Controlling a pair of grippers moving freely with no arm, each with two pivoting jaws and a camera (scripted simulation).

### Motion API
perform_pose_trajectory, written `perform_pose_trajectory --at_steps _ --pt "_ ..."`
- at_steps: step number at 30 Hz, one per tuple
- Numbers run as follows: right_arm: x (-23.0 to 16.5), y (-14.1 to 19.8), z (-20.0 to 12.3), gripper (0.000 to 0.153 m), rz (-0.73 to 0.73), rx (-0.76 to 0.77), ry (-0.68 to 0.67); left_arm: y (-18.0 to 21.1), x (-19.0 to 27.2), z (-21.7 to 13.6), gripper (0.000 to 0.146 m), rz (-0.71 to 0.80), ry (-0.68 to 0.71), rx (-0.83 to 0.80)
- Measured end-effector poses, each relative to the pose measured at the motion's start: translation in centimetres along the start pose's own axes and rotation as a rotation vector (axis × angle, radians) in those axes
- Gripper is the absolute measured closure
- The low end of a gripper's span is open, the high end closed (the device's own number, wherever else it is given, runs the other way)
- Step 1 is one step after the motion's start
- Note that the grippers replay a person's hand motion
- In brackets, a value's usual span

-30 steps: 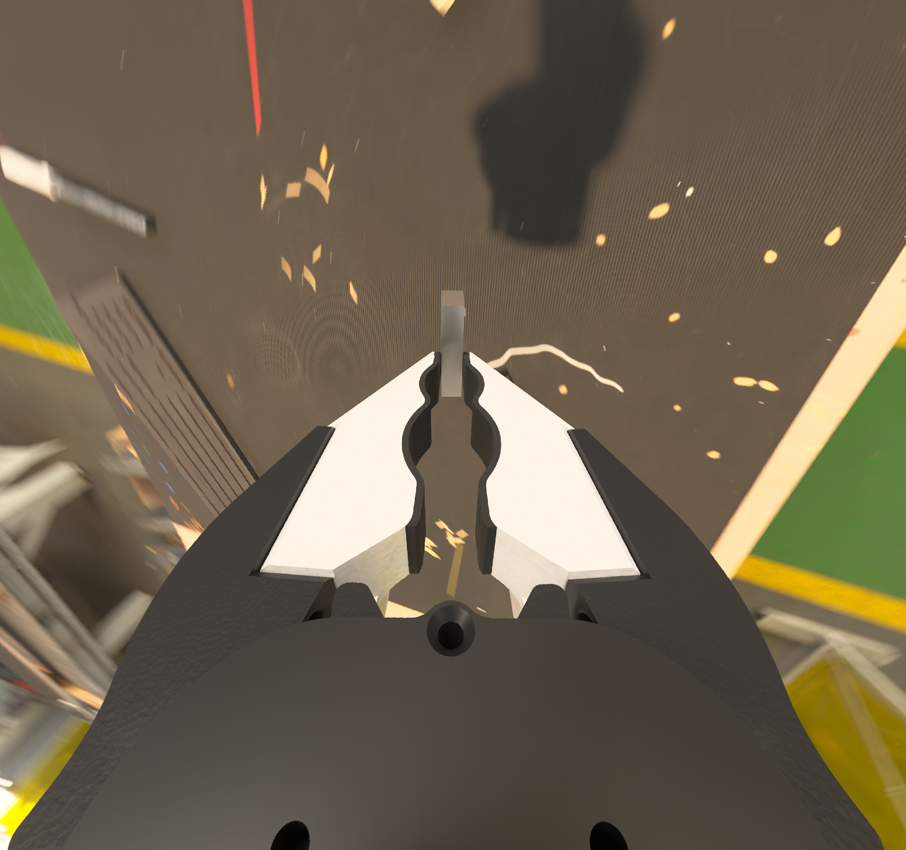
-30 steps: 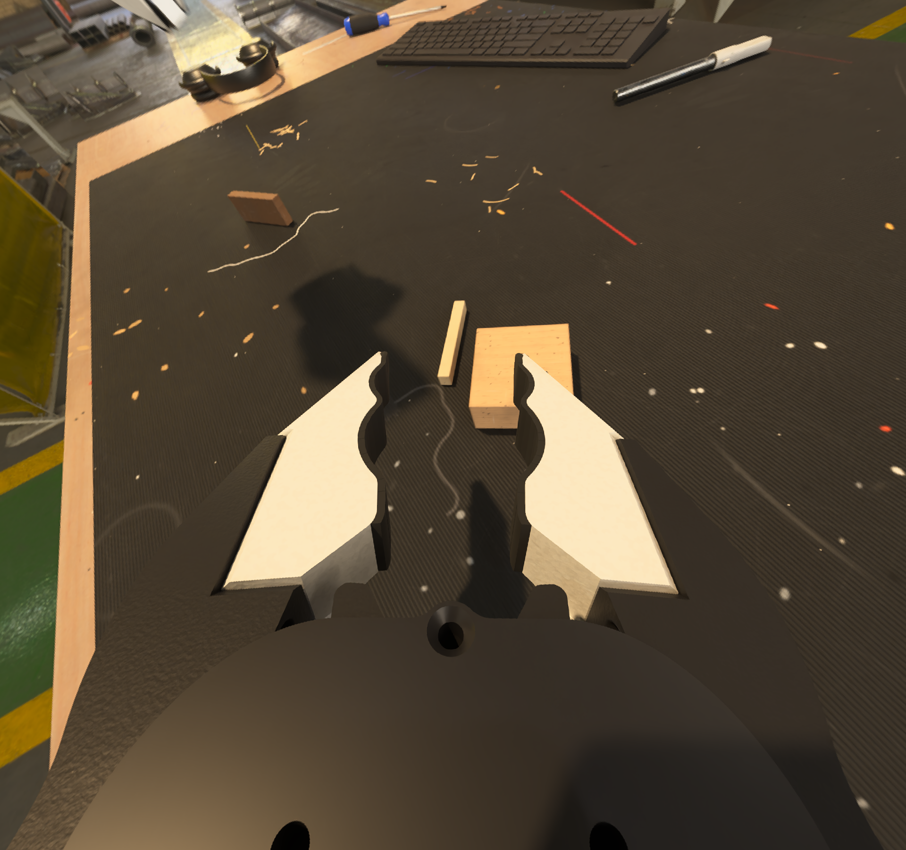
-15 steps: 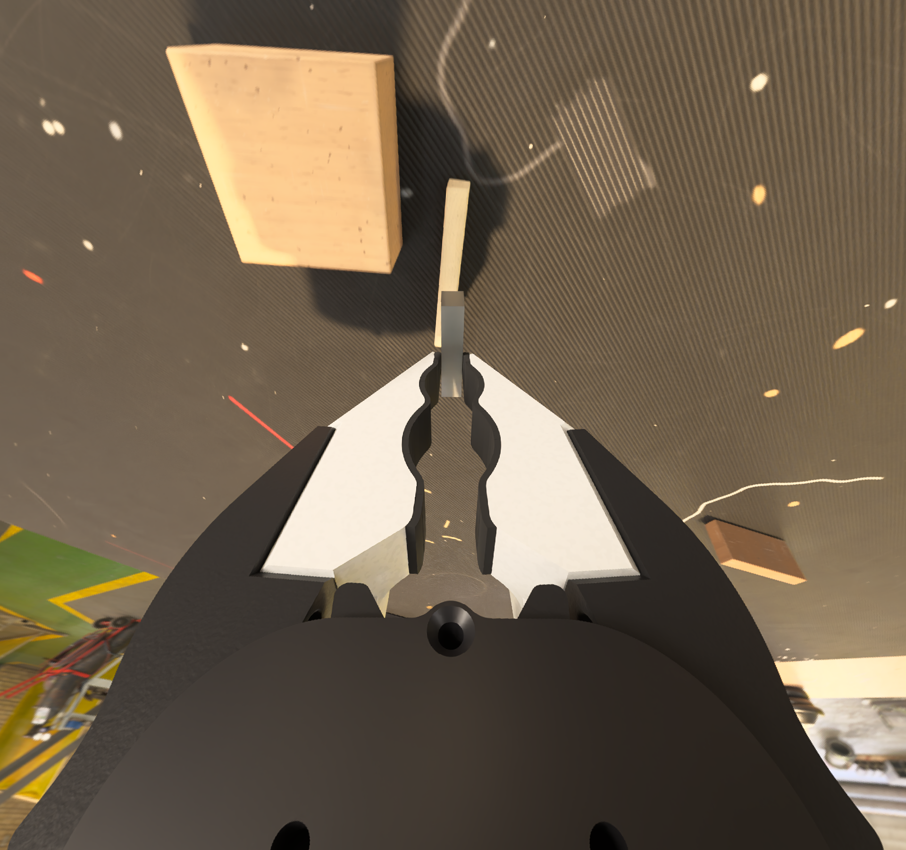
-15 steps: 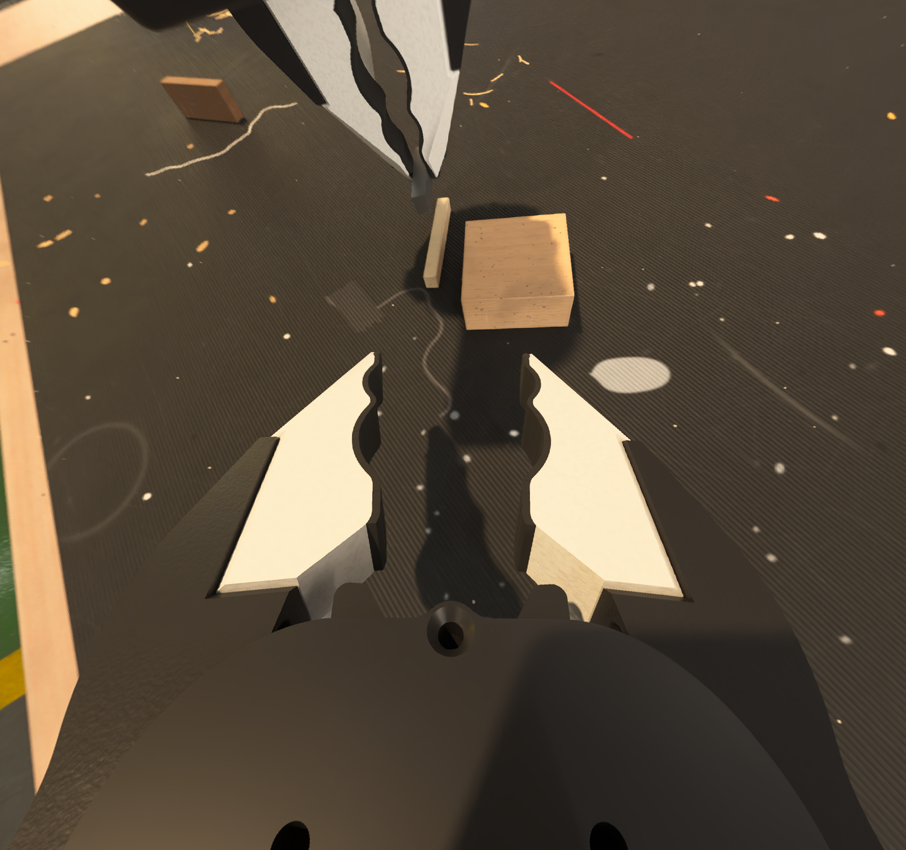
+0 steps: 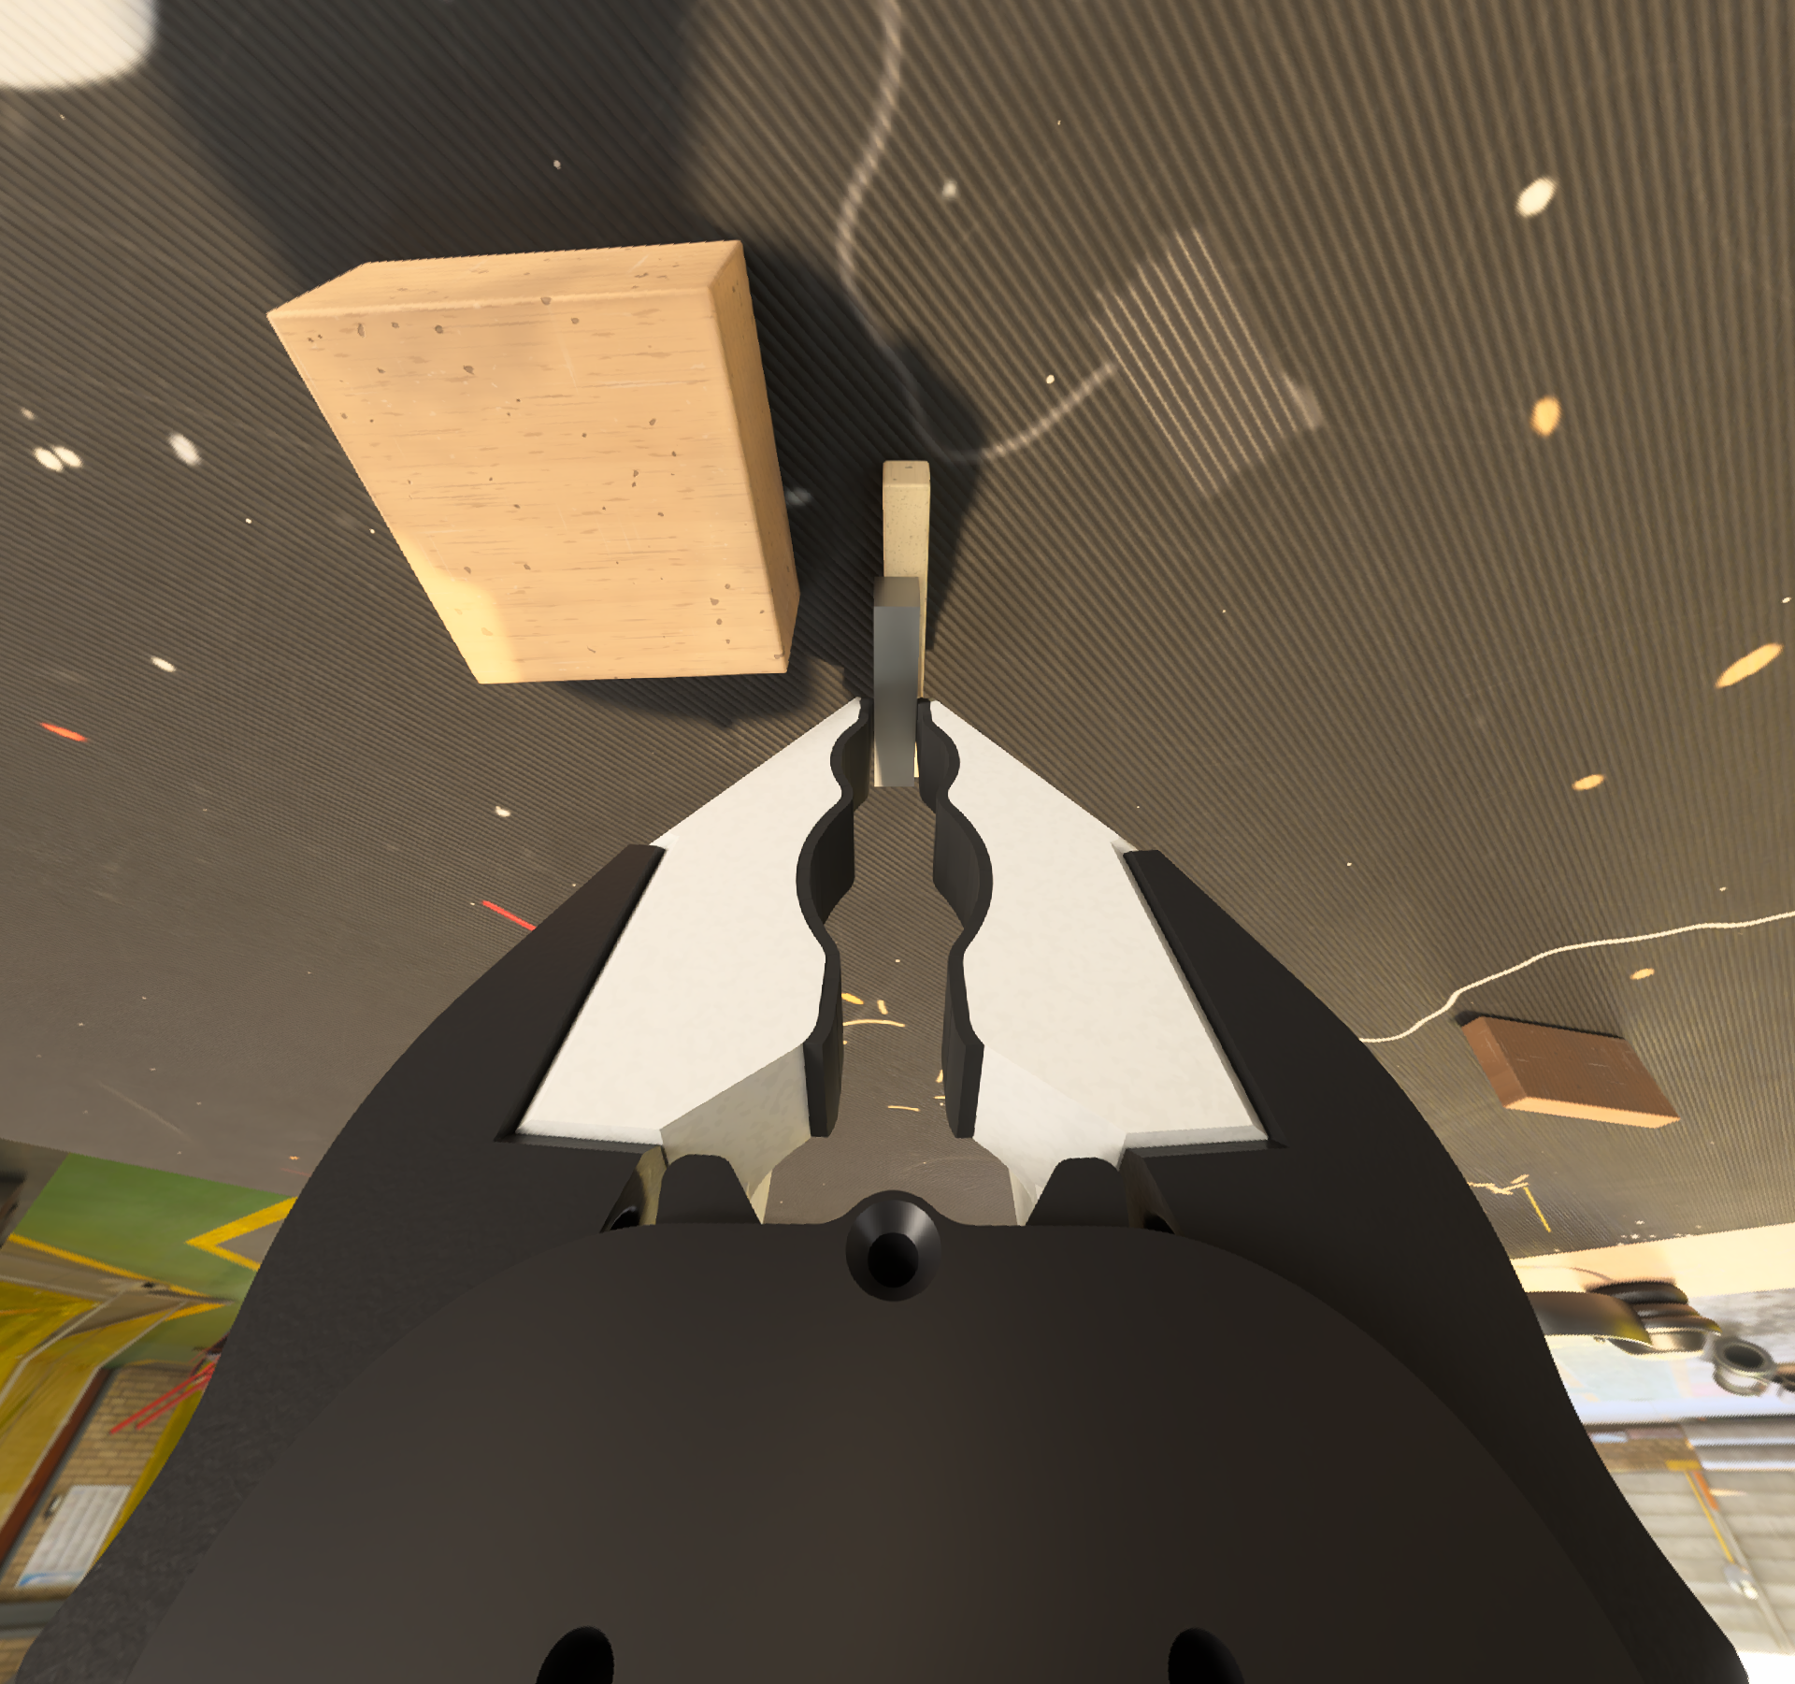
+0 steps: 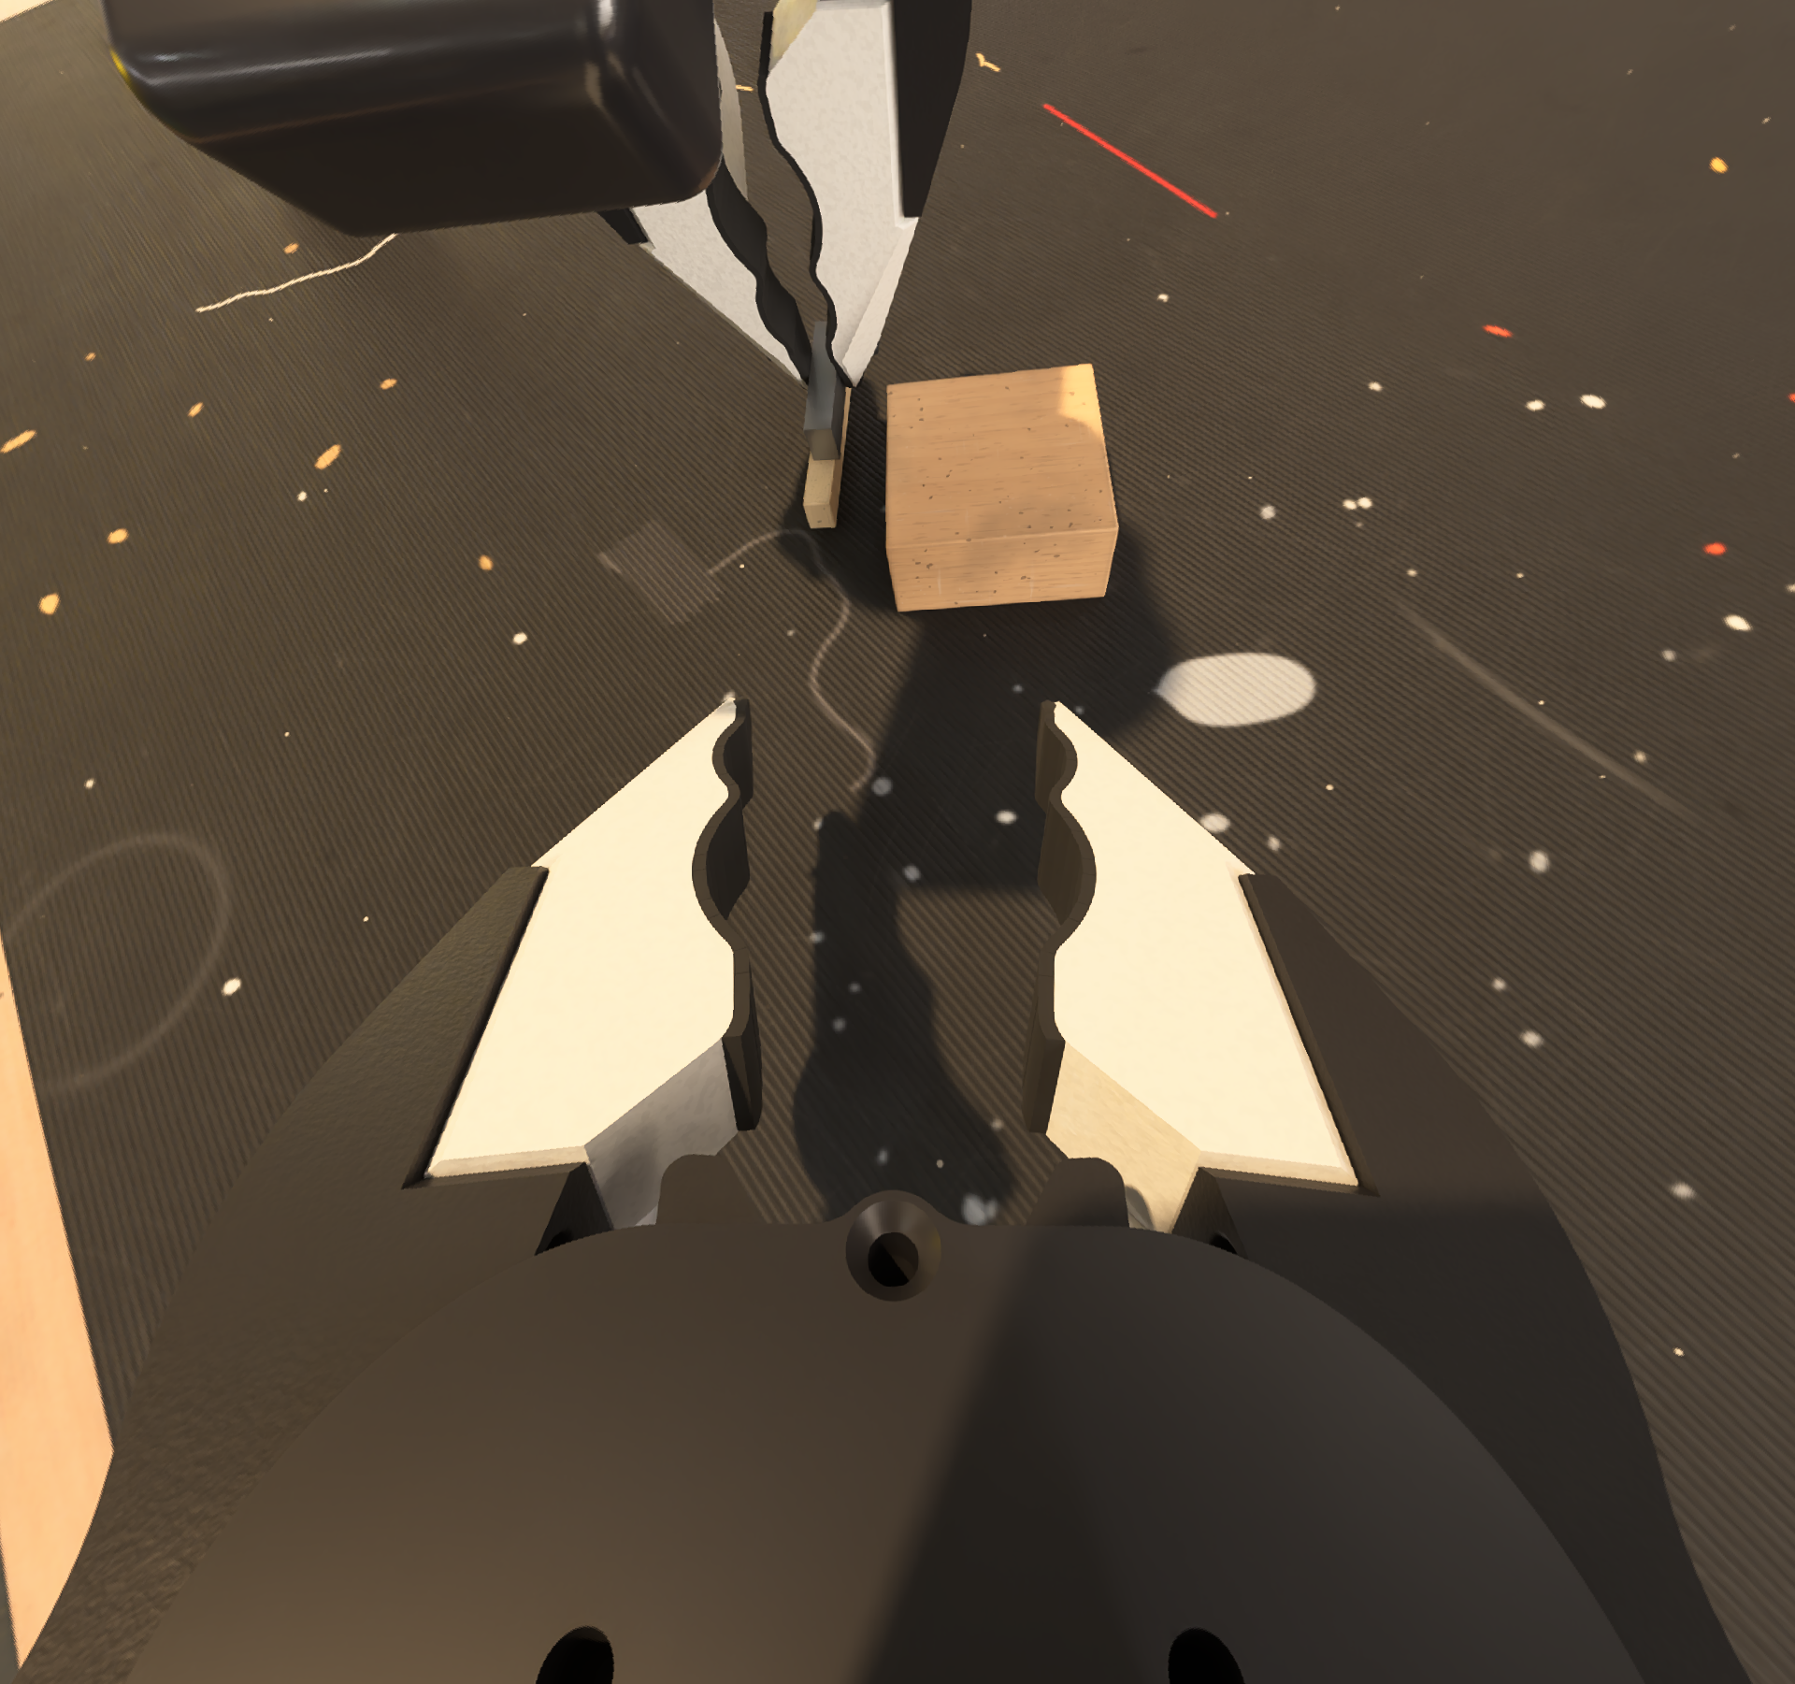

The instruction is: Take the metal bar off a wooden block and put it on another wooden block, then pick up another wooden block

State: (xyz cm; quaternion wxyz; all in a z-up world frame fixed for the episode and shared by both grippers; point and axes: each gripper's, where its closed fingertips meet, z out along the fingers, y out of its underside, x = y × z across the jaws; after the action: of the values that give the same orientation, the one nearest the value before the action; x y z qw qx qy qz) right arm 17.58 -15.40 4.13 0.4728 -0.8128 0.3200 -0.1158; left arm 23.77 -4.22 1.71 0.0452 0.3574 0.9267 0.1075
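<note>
My left gripper (image 5: 892, 714) is shut on a grey metal bar (image 5: 896, 656). It holds the bar just above a thin pale wooden strip (image 5: 905, 515) that lies on the dark mat. A large light wooden block (image 5: 554, 462) lies left of the strip. In the right wrist view the left gripper (image 6: 826, 370) comes down from above with the bar (image 6: 824, 408) over the strip (image 6: 822, 496), next to the large block (image 6: 996, 481). My right gripper (image 6: 889, 714) is open and empty, low over the mat a little short of the block.
A small dark-brown wooden block (image 5: 1564, 1084) lies to the right in the left wrist view. Wood chips, a white thread (image 6: 291, 282) and a red line (image 6: 1132, 161) lie on the mat. The table's wooden edge (image 6: 39, 1249) runs along the left.
My left gripper has come lower and closer over the thin strip with the bar. My right gripper has drawn back a little; the large block looks farther from its fingertips.
</note>
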Motion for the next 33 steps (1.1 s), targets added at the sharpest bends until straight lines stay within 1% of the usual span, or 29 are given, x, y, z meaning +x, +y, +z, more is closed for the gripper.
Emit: perform_pose_trajectory --at_steps 4,6,7,8,10,12,15,16,18,21,24,27,33 --pt "-0.3 0.3 0.5 0.093 0.034 -0.012 -0.005 0.0 0.1 -0.6 0.137 -0.031 -0.019 -0.012" --pt "-0.5 0.5 0.8 0.091 0.024 -0.03 0.007 0.1 -0.1 -2.1 0.11 -0.102 -0.053 0.028" --pt "-0.5 0.6 1.0 0.09 0.011 -0.038 0.017 0.2 -0.2 -3.3 0.1 -0.154 -0.064 0.066" --pt "-0.6 0.6 1.1 0.089 -0.001 -0.04 0.025 0.5 -0.2 -4.7 0.097 -0.212 -0.073 0.114" --pt "-1.0 0.5 1.3 0.088 -0.011 -0.031 0.034 1.6 -0.4 -8.3 0.098 -0.346 -0.108 0.227" --pt "-1.5 0.3 1.5 0.087 -0.009 -0.02 0.03 4.3 -1.2 -12.4 0.101 -0.493 -0.194 0.329" --pt "-2.5 0.1 1.8 0.085 -0.008 -0.015 0.014 10.5 -2.3 -17.9 0.107 -0.75 -0.328 0.467" --pt "-2.9 0.1 1.9 0.082 -0.014 -0.016 0.011 12.6 -2.4 -19.3 0.108 -0.835 -0.35 0.514" --pt "-3.4 0.3 2.1 0.075 -0.038 -0.022 0.013 16.5 -2.3 -20.7 0.11 -0.979 -0.368 0.588" --pt "-3.6 0.6 2.5 0.065 -0.074 -0.031 0.035 21.0 -2.3 -20.2 0.115 -1.161 -0.39 0.634" --pt "-2.8 0.6 3.1 0.063 -0.07 -0.045 0.078 24.0 -2.5 -17.7 0.12 -1.291 -0.407 0.565" --pt "-1.4 -0.3 3.6 0.059 -0.071 -0.055 0.122 24.9 -2.7 -15.8 0.129 -1.314 -0.393 0.509" --pt "0.4 -2.6 4.7 0.049 -0.071 -0.111 0.142 24.8 -2.6 -15.4 0.145 -1.376 -0.295 0.555"
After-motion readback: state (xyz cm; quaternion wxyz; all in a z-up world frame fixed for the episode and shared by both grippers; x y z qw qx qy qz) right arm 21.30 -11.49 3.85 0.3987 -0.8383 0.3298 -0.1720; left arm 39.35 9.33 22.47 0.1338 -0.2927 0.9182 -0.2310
